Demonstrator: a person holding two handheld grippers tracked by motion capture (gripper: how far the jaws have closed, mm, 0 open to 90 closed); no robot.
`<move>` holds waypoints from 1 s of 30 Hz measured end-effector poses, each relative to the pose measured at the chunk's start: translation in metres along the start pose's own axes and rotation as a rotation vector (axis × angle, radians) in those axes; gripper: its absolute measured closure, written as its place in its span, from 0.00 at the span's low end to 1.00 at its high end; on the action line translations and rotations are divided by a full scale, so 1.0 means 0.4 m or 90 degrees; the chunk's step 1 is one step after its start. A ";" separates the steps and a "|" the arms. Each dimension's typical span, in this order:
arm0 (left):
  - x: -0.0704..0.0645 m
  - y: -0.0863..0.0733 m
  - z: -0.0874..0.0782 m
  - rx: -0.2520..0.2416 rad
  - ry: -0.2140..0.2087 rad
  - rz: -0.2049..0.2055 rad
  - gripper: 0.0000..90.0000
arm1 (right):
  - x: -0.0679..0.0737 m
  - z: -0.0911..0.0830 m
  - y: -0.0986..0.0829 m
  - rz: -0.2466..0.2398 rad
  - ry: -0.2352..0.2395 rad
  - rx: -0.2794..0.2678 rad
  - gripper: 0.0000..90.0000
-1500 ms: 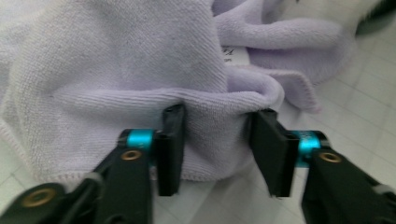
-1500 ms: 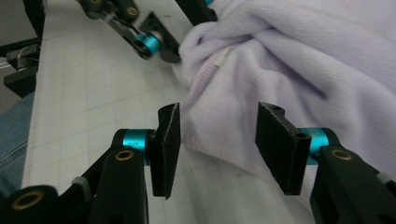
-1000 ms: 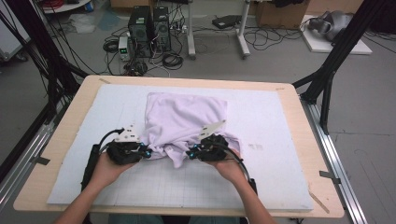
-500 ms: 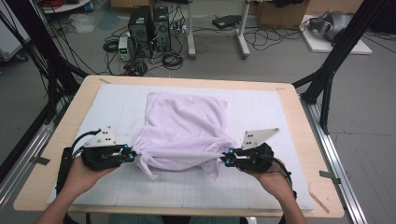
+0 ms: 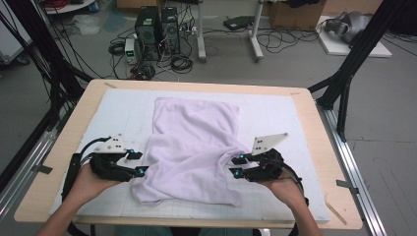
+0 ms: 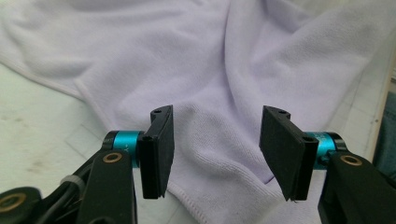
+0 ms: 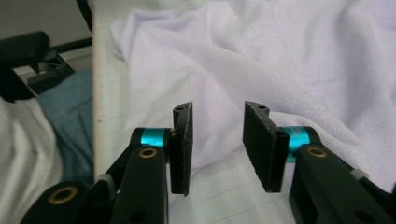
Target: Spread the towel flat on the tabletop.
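Lying rumpled on the white table mat (image 5: 285,118), a lilac towel (image 5: 196,142).

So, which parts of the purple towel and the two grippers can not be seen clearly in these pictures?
- Towel: its underside and the inside of its folds, hidden by its own layers in the high view.
- Towel's far edges: cut off by the frame in the left gripper view and the right gripper view.
- Left gripper and right gripper: pads too small in the high view to judge contact with the towel.

towel (image 5: 194,142) | pale lilac | rumpled, partly folded | lying mid-table
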State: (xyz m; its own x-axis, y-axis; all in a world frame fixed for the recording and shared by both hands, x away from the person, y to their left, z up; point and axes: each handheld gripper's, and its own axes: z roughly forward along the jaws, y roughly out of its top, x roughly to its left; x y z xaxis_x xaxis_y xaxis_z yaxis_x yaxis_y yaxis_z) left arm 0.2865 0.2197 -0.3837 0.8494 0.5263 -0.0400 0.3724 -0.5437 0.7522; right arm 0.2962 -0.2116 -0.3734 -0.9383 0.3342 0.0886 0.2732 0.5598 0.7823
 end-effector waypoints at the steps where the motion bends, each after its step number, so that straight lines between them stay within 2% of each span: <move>1: 0.000 -0.009 0.022 0.013 -0.004 -0.002 0.50 | -0.003 0.023 -0.005 -0.003 -0.007 0.010 0.65; 4: 0.003 -0.040 0.080 0.058 -0.008 -0.002 0.51 | -0.004 0.096 -0.023 -0.003 -0.006 0.032 0.61; 6: 0.003 -0.063 0.112 0.082 -0.014 -0.004 0.56 | 0.000 0.139 -0.033 -0.007 0.001 0.059 0.61; 7: 0.000 -0.072 0.115 0.067 -0.005 0.010 0.62 | 0.003 0.158 -0.037 -0.013 0.000 0.075 0.61; 8: -0.001 -0.071 0.112 0.069 0.000 0.010 0.66 | 0.006 0.174 -0.042 -0.022 -0.003 0.088 0.64; 9: -0.002 -0.070 0.108 0.069 -0.005 0.011 0.73 | 0.007 0.184 -0.047 -0.019 -0.002 0.098 0.71; 10: -0.004 -0.072 0.106 0.071 -0.006 0.016 0.90 | 0.009 0.189 -0.052 -0.018 -0.004 0.101 0.79; 11: -0.007 -0.072 0.105 0.072 -0.007 0.019 0.93 | 0.011 0.188 -0.057 -0.019 -0.006 0.094 0.91; 13: -0.016 -0.072 0.097 0.074 -0.005 0.031 0.96 | 0.010 0.183 -0.059 -0.008 0.018 0.098 0.97; 16: -0.038 -0.077 0.064 0.053 -0.009 0.036 0.96 | 0.023 0.159 -0.062 -0.011 0.038 0.100 0.97; 19: -0.066 -0.079 0.018 0.034 -0.015 0.033 0.96 | 0.050 0.116 -0.066 -0.015 0.045 0.077 0.97; 22: -0.101 -0.075 -0.028 0.032 -0.017 0.048 0.96 | 0.078 0.067 -0.070 -0.014 0.052 0.049 0.97; 27: -0.156 -0.068 -0.085 0.021 -0.052 0.057 0.96 | 0.137 0.011 -0.077 -0.023 0.089 0.039 0.96; 29: -0.168 -0.063 -0.090 0.018 -0.056 0.063 0.90 | 0.153 -0.014 -0.070 -0.033 0.098 0.022 0.91; 30: -0.167 -0.058 -0.087 0.018 -0.051 0.068 0.82 | 0.154 -0.024 -0.062 -0.039 0.089 0.013 0.86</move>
State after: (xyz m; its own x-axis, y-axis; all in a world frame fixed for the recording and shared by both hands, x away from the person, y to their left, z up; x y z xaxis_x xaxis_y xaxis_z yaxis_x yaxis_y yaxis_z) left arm 0.2080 0.2202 -0.3756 0.9116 0.4107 -0.0142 0.2873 -0.6122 0.7367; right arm 0.2294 -0.2123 -0.3815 -0.9734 0.1910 0.1265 0.2170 0.5922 0.7760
